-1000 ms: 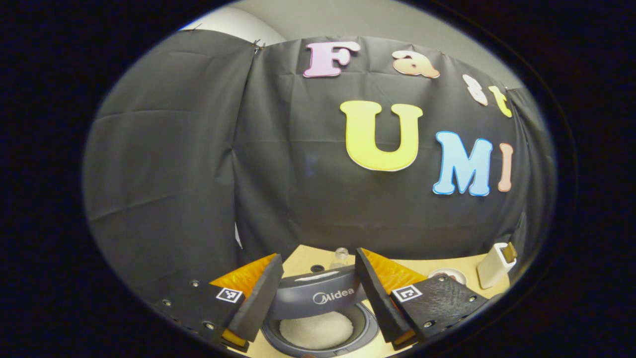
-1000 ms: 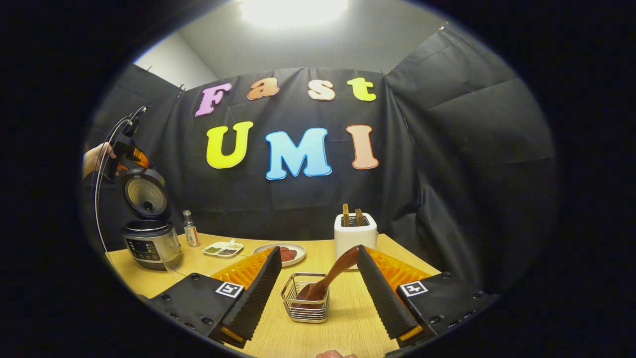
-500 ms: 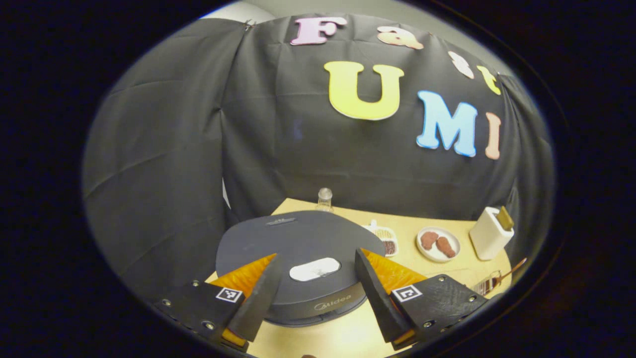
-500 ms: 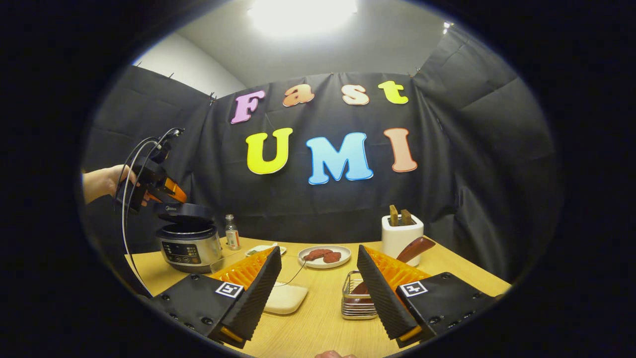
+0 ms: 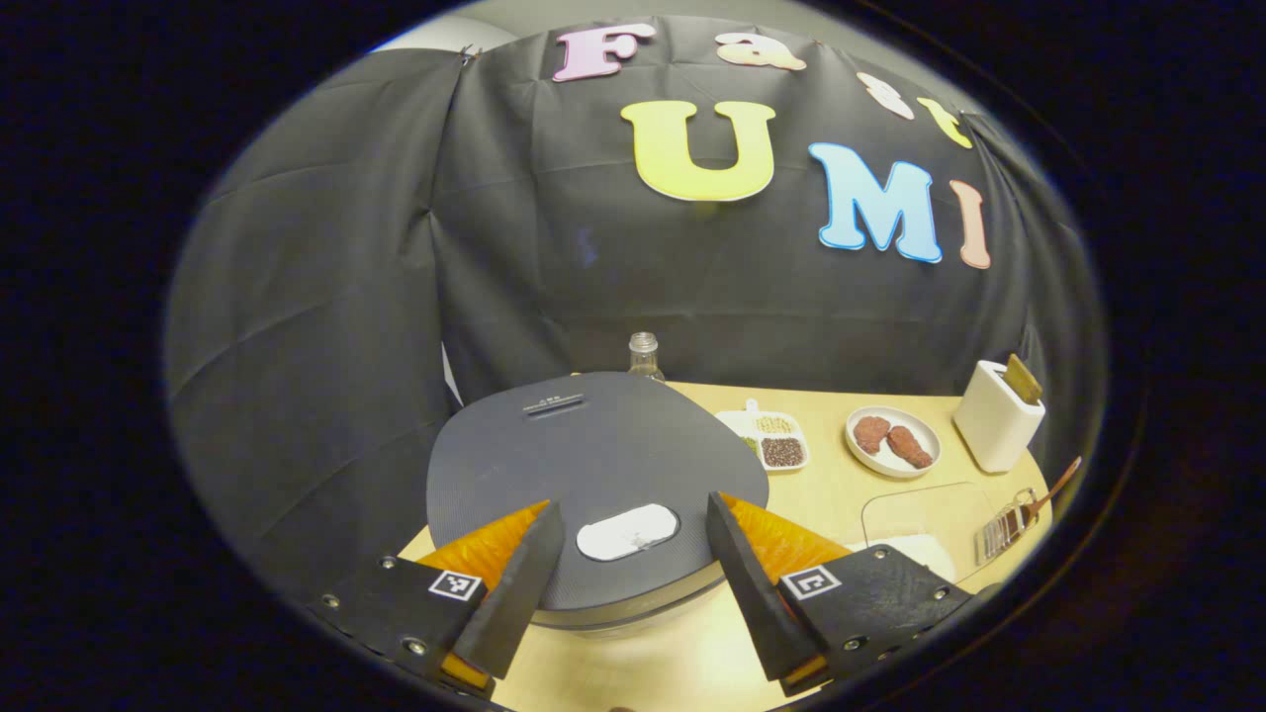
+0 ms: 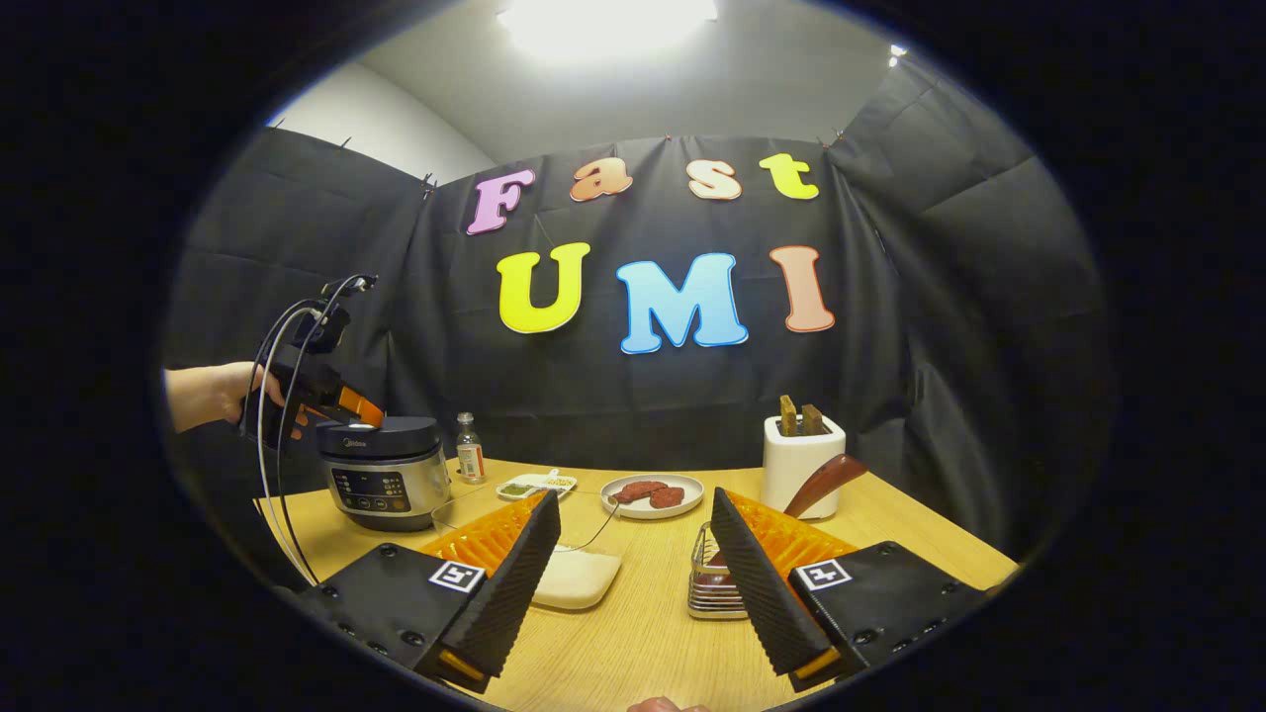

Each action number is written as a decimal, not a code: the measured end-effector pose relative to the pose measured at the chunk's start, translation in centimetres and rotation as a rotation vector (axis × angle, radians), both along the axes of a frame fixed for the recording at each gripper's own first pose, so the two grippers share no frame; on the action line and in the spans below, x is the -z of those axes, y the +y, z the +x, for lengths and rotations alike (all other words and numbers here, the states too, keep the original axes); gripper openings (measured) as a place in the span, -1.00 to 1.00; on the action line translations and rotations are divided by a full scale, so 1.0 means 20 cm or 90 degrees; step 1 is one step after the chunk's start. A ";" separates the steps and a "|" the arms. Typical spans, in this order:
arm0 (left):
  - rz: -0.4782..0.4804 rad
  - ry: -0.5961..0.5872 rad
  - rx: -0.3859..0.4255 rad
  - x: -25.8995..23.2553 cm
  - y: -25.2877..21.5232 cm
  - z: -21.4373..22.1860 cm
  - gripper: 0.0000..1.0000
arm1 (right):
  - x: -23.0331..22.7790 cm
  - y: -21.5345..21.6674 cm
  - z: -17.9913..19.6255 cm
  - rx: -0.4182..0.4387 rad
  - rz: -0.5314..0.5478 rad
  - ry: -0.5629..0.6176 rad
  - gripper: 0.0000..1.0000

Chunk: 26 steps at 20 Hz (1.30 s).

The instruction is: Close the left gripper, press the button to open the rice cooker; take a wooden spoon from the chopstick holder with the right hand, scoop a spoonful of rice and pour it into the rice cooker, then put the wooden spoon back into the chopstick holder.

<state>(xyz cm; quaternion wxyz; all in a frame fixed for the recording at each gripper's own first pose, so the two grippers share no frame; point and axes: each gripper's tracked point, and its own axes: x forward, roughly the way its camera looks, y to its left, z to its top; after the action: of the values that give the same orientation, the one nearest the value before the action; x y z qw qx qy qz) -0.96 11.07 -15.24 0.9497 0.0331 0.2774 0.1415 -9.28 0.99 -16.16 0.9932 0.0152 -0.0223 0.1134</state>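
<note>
Your rice cooker (image 5: pixel 593 475) sits lid-down at the table's (image 6: pixel 643 633) left end; your left gripper (image 5: pixel 628 583) hovers over the lid, jaws wide, held level by your hand (image 6: pixel 213 391). Your right gripper (image 6: pixel 633 583) hangs low over the table, jaws wide, holding nothing. The wooden spoon (image 6: pixel 821 480) stands tilted in the chopstick holder (image 6: pixel 704 583)

Wooden spoon (image 6: pixel 823 479) bowl behind tool finger

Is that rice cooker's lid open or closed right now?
Closed. The rice cooker has its dark lid lying flat on the body, with no gap visible in the right gripper view, and no rice in sight.
</note>
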 end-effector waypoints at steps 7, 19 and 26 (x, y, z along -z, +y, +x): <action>0.019 -0.032 0.020 0.03 -0.01 0.00 0.92 | 0.02 -0.07 0.02 0.024 0.019 0.020 0.96; 0.048 -0.194 0.080 -0.43 -0.27 0.04 0.80 | -0.46 -0.11 0.24 0.073 0.080 -0.013 0.96; 0.035 -0.317 0.178 -0.85 -0.61 -0.11 0.82 | -0.74 -0.01 0.38 0.110 -0.065 -0.068 0.95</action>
<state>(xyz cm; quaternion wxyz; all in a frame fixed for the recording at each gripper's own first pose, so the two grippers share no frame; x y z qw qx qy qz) -3.06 -1.17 1.74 0.9977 0.0606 0.0244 0.0204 -1.64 0.77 -1.36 0.9962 -0.0434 -0.0702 0.0292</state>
